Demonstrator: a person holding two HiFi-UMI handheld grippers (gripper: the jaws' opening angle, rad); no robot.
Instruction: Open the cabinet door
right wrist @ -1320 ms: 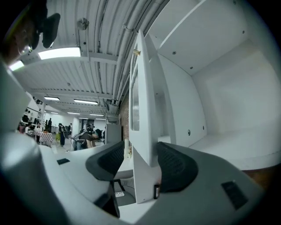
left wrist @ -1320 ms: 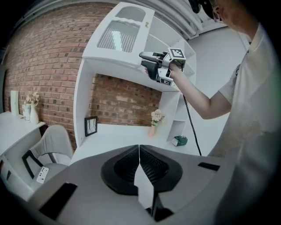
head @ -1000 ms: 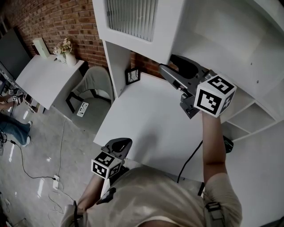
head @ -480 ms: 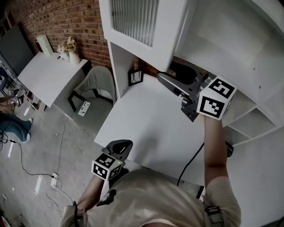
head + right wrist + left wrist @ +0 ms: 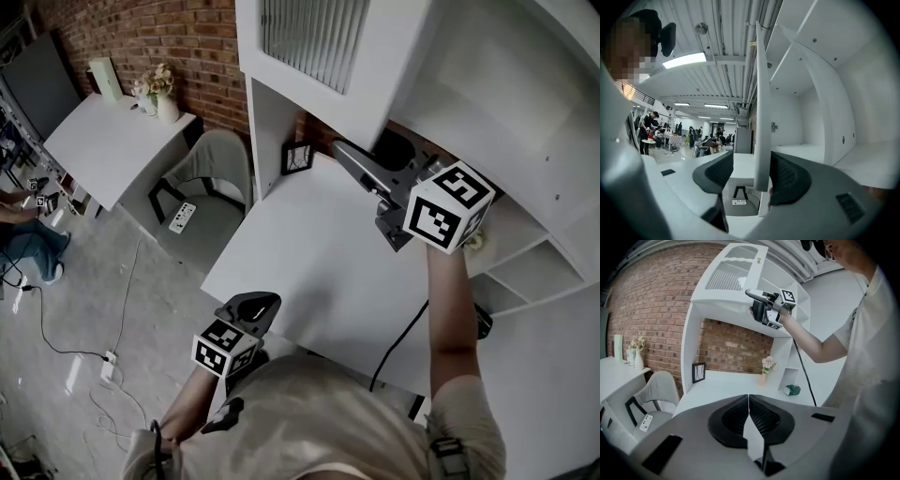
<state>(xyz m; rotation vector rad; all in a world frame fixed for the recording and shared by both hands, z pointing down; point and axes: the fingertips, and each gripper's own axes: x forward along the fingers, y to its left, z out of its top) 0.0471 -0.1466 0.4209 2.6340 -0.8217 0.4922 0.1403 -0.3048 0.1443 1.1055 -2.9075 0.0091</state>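
- Since a second ago the right gripper (image 5: 752,171) has drawn slightly outward from the shelving, taking the door's edge with it. Its jaws have just been closing a little.
- The white cabinet door with the ribbed glass panel (image 5: 314,42) stands swung out, edge-on between those jaws. It lies against the right pad with a gap at the left, so I read the claw as wide and not clamped.
- The left gripper (image 5: 748,404) hangs low by my body, jaws together on nothing.
- The white wall cabinet (image 5: 487,84) behind the door shows me white walls and a shelf board.
- On the white desk (image 5: 309,253) below, a slim vase holding pale flowers (image 5: 764,371) stands just beside the open white cubbies (image 5: 534,248).
- A small green object (image 5: 792,390) sits near them, and a black picture frame (image 5: 296,157) leans at the back.
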